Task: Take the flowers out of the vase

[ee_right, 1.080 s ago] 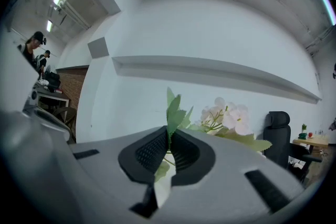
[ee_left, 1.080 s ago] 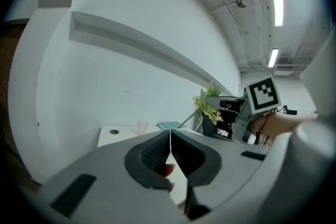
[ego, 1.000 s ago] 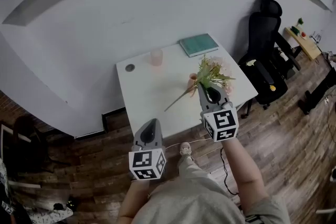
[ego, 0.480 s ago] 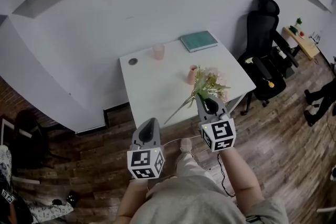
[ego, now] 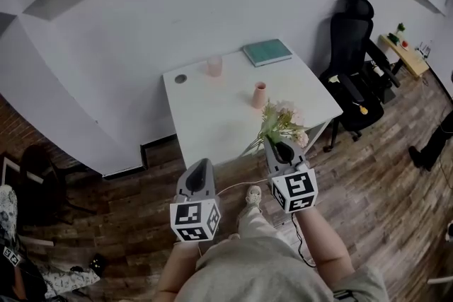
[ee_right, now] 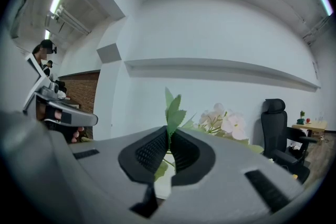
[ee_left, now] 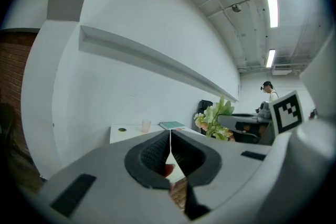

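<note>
Right gripper (ee_right: 169,138): jaws clamped on the flowers' stem, and a green leaf stands up between the pads.
Flowers (ego: 283,122): out of the vase and held in the air over the table's near right edge. The pale blooms and green leaves fan out beyond the jaws, and the thin stem slants down towards the left.
Vase (ego: 260,95): pink and upright on the table, right of its middle. It stands apart from the flowers, farther from the person.
Left gripper (ee_left: 169,138): jaws together with nothing between them. It is held over the floor just before the table's near edge, left of the right gripper.
Table (ego: 212,117): white and square, its far side against the white wall.
Cup (ego: 214,66): pale pink, near the far edge.
Book (ego: 267,51): green and flat, at the far right corner.
Disc (ego: 180,79): small and dark, at the far left corner.
Chair (ego: 357,74): black office chair, right of the table.
Floor (ego: 375,180): dark wood planks.
Shoe (ego: 252,196): on the floor between the two grippers.
</note>
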